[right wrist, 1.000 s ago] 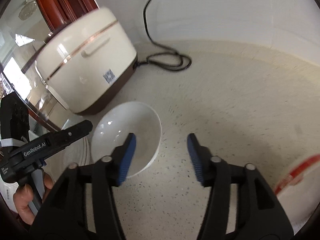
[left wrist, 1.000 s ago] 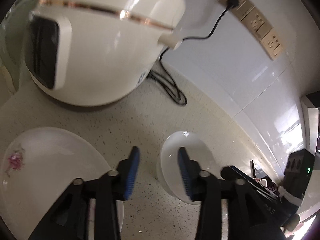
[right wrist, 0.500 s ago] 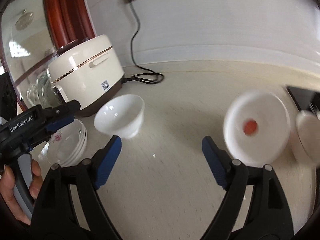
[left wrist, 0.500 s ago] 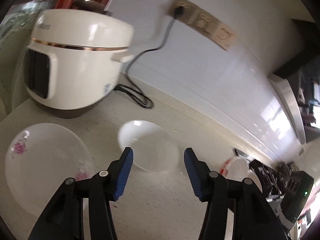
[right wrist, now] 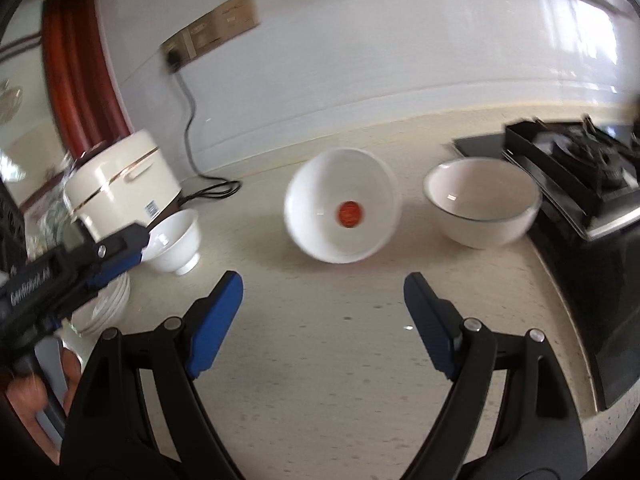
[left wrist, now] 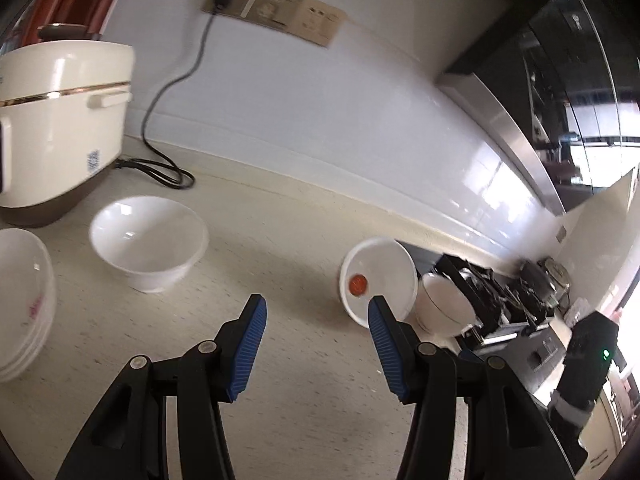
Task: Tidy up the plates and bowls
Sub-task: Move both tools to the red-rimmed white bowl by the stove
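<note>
plates (left wrist: 24, 300): cut off, left edge, left wrist view
cooker (left wrist: 56, 120): partly cut, upper left
stove (right wrist: 580, 160): blurred, right

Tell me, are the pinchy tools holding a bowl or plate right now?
No. The left tool and right tool are both open and empty above the speckled cream stone counter, holding nothing.

The left gripper (left wrist: 316, 344) occupies the lower centre of its own wrist frame, black arms converging upward, blue-padded jaws apart with nothing between them. The right gripper (right wrist: 323, 322) fills the lower half of its frame, jaws spread wider and likewise empty. In the right wrist view, the left gripper also enters at the left edge, gripped by the person's hand (right wrist: 28, 390) at lower left.
</note>
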A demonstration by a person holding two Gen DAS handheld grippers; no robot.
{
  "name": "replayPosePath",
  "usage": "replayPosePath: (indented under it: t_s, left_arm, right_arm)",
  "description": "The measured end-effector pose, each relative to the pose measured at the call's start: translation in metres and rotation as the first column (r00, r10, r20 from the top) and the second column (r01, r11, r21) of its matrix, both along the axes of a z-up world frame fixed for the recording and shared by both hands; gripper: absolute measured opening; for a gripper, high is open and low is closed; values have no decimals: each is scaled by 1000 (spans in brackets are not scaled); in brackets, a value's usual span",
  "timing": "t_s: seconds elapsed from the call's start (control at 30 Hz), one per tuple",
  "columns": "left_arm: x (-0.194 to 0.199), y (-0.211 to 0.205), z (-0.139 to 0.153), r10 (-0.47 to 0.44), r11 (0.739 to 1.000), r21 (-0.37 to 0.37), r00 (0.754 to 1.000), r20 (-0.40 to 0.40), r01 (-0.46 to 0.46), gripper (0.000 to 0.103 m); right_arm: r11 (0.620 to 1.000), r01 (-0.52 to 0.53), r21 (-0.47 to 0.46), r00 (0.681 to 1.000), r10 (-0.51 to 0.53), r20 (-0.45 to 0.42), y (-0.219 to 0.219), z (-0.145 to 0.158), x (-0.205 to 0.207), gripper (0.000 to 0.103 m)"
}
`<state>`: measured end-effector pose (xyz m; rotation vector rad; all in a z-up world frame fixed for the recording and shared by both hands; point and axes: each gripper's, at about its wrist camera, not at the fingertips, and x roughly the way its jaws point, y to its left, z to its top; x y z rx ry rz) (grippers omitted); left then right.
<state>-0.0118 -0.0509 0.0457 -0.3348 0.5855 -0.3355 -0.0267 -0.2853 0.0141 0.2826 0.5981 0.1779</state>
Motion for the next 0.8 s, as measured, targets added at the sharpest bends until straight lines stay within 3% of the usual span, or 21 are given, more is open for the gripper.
replayPosePath:
  t_s: [0.37, 0.5, 0.8]
  left_arm:
    - [20, -37, -13, -61, 998, 27, 997, -41, 62, 54]
    - [33, -44, -19, -67, 997, 25, 996, -65, 69, 54]
    - [63, -53, -29, -64, 998, 10, 992, -109, 66, 53]
  right_arm:
    - [985, 75, 155, 996, -66, -63, -54, -15, 9, 84]
    - [975, 80, 207, 993, -60, -100, -58, -21, 22, 77]
    - [959, 104, 264, 985, -63, -160, -57, -30, 52, 74]
